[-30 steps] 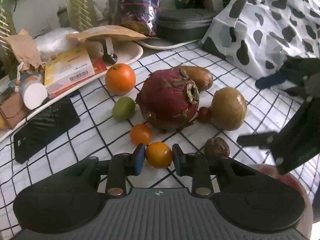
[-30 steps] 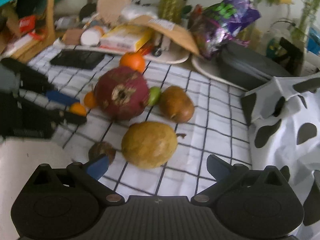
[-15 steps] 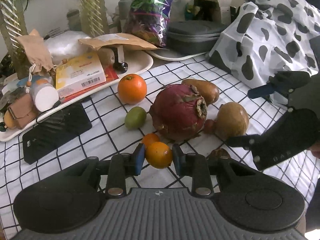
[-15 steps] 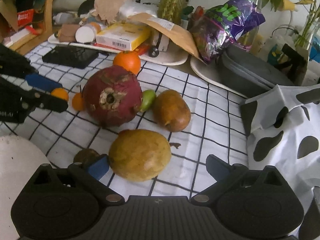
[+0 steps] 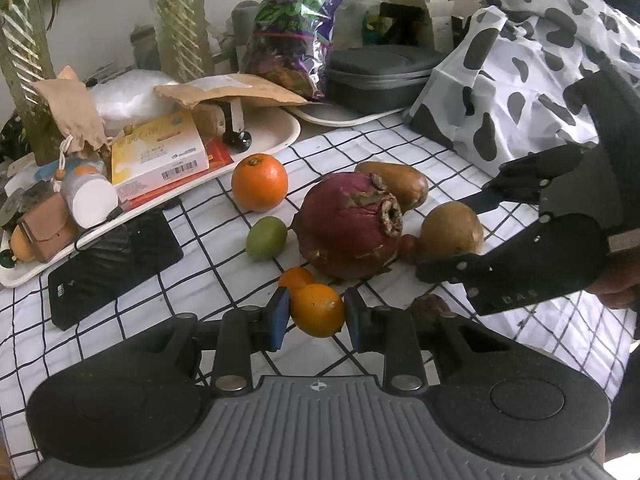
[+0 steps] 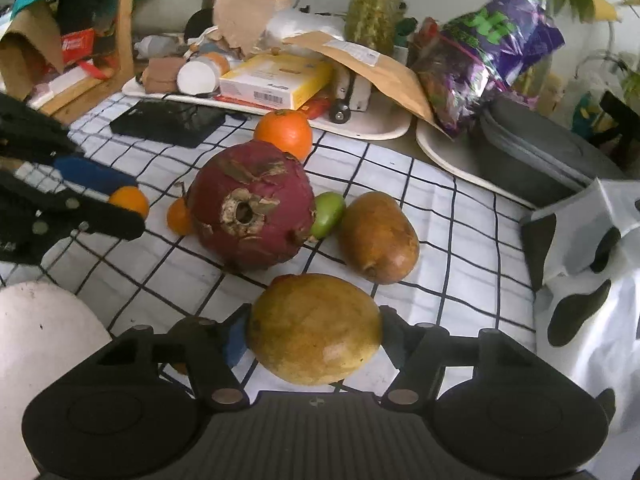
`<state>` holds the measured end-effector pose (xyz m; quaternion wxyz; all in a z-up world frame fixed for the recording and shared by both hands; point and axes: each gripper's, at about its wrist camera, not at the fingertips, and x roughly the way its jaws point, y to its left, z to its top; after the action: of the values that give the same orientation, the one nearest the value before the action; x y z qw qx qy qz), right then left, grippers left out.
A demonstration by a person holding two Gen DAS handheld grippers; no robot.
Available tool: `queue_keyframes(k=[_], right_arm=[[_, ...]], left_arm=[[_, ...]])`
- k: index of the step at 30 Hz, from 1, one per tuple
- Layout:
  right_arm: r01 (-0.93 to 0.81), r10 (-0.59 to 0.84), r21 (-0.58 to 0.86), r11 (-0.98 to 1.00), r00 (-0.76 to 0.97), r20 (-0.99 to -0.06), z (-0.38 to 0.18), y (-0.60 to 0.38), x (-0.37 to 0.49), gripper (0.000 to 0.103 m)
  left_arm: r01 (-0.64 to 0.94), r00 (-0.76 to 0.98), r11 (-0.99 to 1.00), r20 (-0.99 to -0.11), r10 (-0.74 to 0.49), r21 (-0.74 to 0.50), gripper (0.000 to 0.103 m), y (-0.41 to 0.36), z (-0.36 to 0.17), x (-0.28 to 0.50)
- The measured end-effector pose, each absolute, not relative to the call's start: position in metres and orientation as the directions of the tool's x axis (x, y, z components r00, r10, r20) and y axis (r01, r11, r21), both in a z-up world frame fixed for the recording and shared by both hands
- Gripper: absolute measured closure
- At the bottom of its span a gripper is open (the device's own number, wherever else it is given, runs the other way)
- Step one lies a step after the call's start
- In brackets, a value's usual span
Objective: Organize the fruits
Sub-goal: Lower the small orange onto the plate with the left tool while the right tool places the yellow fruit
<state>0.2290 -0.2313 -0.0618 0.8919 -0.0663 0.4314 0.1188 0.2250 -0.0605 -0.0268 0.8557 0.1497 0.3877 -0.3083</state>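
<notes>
My left gripper (image 5: 314, 316) is shut on a small orange citrus fruit (image 5: 318, 310) and holds it above the checked cloth; it also shows in the right wrist view (image 6: 129, 201). My right gripper (image 6: 316, 340) has its jaws around a yellow-brown mango (image 6: 315, 328), touching both sides. On the cloth lie a red dragon fruit (image 5: 348, 224), a big orange (image 5: 259, 182), a green fruit (image 5: 266, 238), a second small orange fruit (image 5: 295, 278), a brown pear-shaped fruit (image 6: 378, 238) and a dark wrinkled fruit (image 5: 430, 306).
A white plate (image 6: 36, 332) sits at the near left of the right wrist view. A cluttered white tray (image 5: 276, 140), a black device (image 5: 112, 264), a grey case (image 5: 380, 76) and a cow-print cloth (image 5: 520, 72) ring the fruit.
My left gripper has lifted the small orange fruit off the cloth. My right gripper has moved forward and closed its jaws around the mango.
</notes>
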Motion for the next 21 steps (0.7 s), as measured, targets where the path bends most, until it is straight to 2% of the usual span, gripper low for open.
queue_keyframes(k=[6,21], right_arm=[[-0.267,0.149,-0.03,0.963,0.624,-0.767,-0.048,-0.229,0.215,0.037],[-0.345,0.266,0.025,0.938,0.673,-0.69,-0.01,-0.201,0.147,0.037]], left_arm=[[0.635,0.52,0.772,-0.745,-0.418,0.01,0.074,-0.056,-0.021,0.217],[0.63,0.505,0.776,-0.742,-0.442,-0.034,0.074,-0.039,-0.016,0.159]])
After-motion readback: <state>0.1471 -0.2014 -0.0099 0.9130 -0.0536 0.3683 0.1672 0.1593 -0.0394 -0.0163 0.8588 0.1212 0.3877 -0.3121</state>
